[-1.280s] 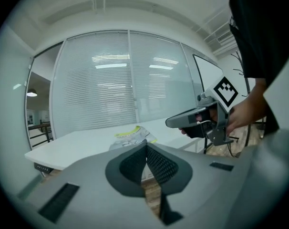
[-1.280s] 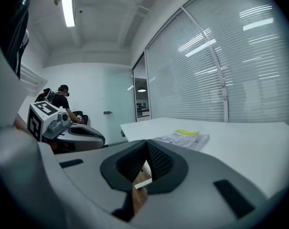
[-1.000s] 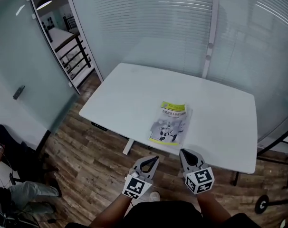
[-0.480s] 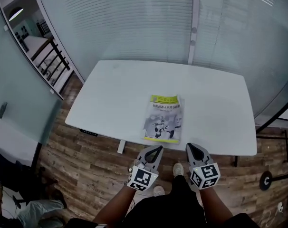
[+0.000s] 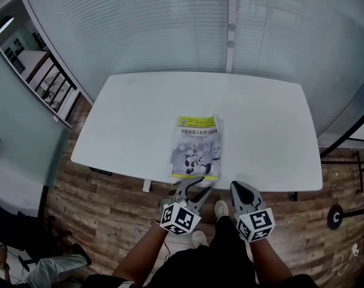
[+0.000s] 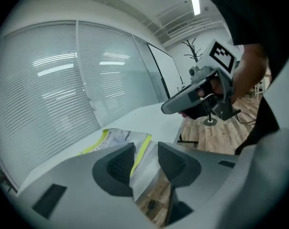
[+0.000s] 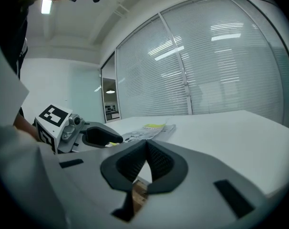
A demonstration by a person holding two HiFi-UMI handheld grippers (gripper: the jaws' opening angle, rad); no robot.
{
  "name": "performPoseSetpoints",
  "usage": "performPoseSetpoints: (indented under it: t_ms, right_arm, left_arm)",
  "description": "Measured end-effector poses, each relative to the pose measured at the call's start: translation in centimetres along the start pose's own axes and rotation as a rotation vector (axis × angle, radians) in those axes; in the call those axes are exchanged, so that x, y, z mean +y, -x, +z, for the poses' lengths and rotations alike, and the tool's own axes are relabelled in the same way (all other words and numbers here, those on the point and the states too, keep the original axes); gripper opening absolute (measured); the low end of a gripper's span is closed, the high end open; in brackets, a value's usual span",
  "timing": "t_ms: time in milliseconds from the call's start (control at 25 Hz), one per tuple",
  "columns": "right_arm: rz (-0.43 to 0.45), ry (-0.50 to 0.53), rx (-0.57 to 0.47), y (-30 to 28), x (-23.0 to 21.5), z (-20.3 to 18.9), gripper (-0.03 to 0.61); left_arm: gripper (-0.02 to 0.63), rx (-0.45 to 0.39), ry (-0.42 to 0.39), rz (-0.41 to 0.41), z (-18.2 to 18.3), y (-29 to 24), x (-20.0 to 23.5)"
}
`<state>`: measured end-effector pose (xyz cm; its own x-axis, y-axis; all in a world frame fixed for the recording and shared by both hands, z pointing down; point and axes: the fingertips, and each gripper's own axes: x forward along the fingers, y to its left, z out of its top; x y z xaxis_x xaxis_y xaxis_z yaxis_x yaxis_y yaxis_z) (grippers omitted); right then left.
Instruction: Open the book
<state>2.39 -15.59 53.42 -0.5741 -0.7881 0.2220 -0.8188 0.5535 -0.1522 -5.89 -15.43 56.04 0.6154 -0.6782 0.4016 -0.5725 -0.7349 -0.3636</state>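
A closed book with a yellow-edged grey cover lies flat near the front edge of the white table. My left gripper hangs just off that edge at the book's near end, its jaws opening with a plain gap and nothing between them. In the left gripper view the book shows beyond the left gripper. My right gripper is to the right of the book, short of the edge, shut and empty. In the right gripper view the right gripper has its pads together, with the book ahead to the left.
Glass walls with blinds stand behind the table. Wooden floor lies below the front edge, with my shoes on it. A black round base sits at the right and a seated person at the lower left.
Both grippers have come forward to the table's front edge near the book. The left gripper's jaws, closed before, now stand apart. The head view has swung so the table sits more square.
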Motion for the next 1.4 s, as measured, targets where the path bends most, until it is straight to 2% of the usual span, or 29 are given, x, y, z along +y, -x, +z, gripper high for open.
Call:
performPoseSetpoints:
  t_ms: [120, 200, 280, 360, 520, 680, 880, 1160, 1400]
  right_arm:
    - [0.008, -0.005, -0.005, -0.2, 0.7, -0.3, 0.006]
    - [0.026, -0.023, -0.002, -0.5, 1.4, -0.7, 0.006]
    - [0.037, -0.035, 0.006, -0.6, 1.7, -1.3, 0.006]
    - [0.046, -0.023, 0.012, -0.7, 1.7, -1.5, 0.006]
    - [0.047, -0.006, 0.019, -0.8, 1.5, -1.2, 0.006]
    - [0.044, -0.020, 0.017, -1.0, 1.0, -1.2, 0.006]
    - [0.059, -0.035, 0.023, -1.5, 1.0, -1.7, 0.006]
    - [0.055, -0.031, 0.014, -1.7, 0.7, -1.3, 0.006]
    - [0.060, -0.024, 0.023, -1.8, 0.4, -1.6, 0.006]
  left_arm:
    - [0.133, 0.022, -0.097, -0.055, 0.3, -0.9, 0.0]
    - [0.112, 0.066, -0.158, -0.101, -0.3, -1.6, -0.2]
    - [0.115, 0.117, -0.183, -0.164, -1.0, -2.6, -0.7]
    - [0.158, 0.148, -0.170, -0.209, -1.4, -3.3, -0.9]
    - [0.144, 0.169, -0.160, -0.225, -1.8, -3.7, -0.7]
    - [0.117, 0.199, -0.126, -0.275, -1.8, -3.7, -0.4]
    - [0.100, 0.218, -0.151, -0.305, -1.8, -3.7, -0.7]
    - [0.084, 0.288, -0.291, -0.321, -1.7, -3.7, -1.0]
    - [0.052, 0.303, -0.328, -0.314, -1.5, -3.6, -1.3]
